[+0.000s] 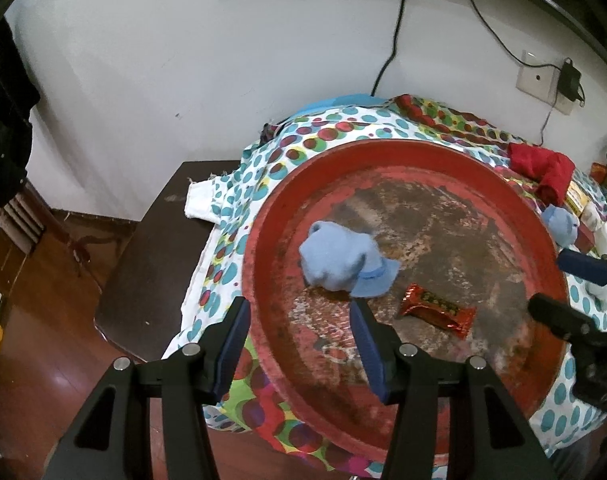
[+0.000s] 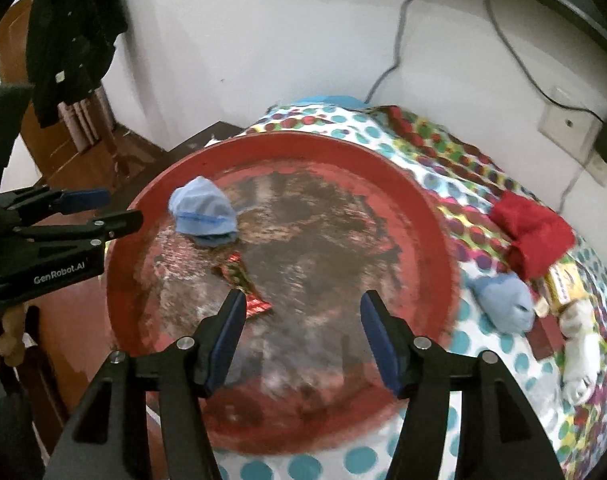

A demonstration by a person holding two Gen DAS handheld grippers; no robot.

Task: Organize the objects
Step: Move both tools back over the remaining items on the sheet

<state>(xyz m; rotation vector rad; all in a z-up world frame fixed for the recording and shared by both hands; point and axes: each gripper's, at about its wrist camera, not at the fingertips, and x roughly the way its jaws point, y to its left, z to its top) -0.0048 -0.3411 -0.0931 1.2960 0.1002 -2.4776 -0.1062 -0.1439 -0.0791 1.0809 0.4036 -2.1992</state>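
My left gripper (image 1: pixel 299 312) hangs over the near-left rim of the red tray (image 1: pixel 503 176), and its fingers stand wide with nothing between them. My right gripper (image 2: pixel 299 306) is over the near part of the same tray; its fingers are also apart and empty, and the candy wrapper (image 2: pixel 243 288) lies just in front of its left finger, not pressed by it. The right view is blurred, so fine contact I cannot judge there.

In the tray lie a rolled blue sock (image 1: pixel 343 260) and the wrapper (image 1: pixel 437 310), near each other but apart. A second blue sock (image 2: pixel 503 304) waits outside on the dotted cloth (image 2: pixel 455 208), just beside the tray rim, with a red cloth (image 2: pixel 531 232) behind it and some small boxes (image 2: pixel 563 284) and a white soft thing (image 2: pixel 579 344) at its right side.

I think the risk is now at the tray rim. If I go for the outside sock too low, a finger may catch the rim and tip or push the tray, because it sits on loose cloth over the bench. The sock is soft and rolled; a shallow pinch may take only one layer and unroll it. The red cloth and boxes stand close, so wide fingers may drag them along. Also both grippers are near each other, and they could collide over the tray.
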